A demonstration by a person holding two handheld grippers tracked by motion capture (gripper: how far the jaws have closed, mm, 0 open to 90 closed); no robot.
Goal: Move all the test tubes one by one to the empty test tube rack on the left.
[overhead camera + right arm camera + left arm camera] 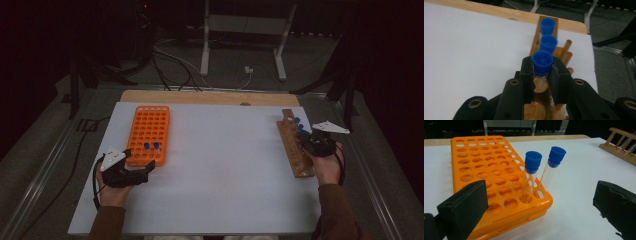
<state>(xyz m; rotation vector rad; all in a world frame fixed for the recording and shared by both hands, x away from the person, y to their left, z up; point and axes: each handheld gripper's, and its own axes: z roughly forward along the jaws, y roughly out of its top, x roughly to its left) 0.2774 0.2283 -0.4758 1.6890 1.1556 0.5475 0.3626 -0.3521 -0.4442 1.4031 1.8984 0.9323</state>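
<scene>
While the right gripper [541,75] sits over the near part of the wooden rack [295,150], its two black jaws are pressed together on a clear tube with a blue cap [542,62], gripping the glass just under the cap. That tube stands upright in the wooden rack, at the right edge of the white table [220,170]. Two more blue-capped tubes [548,35] stand in the same rack directly beyond the gripped one, in a row leading away from the jaws. From the high view, the right gripper [316,142] and the hand holding it rest against the right side of the rack. Well apart, on the left of the table, lies an orange rack [149,134] with many round holes. Two capped tubes [542,170] stand side by side in holes at its near right corner, both leaning slightly. The left gripper [541,205] is held just in front of that corner, its jaws spread wide apart with nothing between them. From above, the left gripper [145,172] lies low beside the near end of the orange rack.
</scene>
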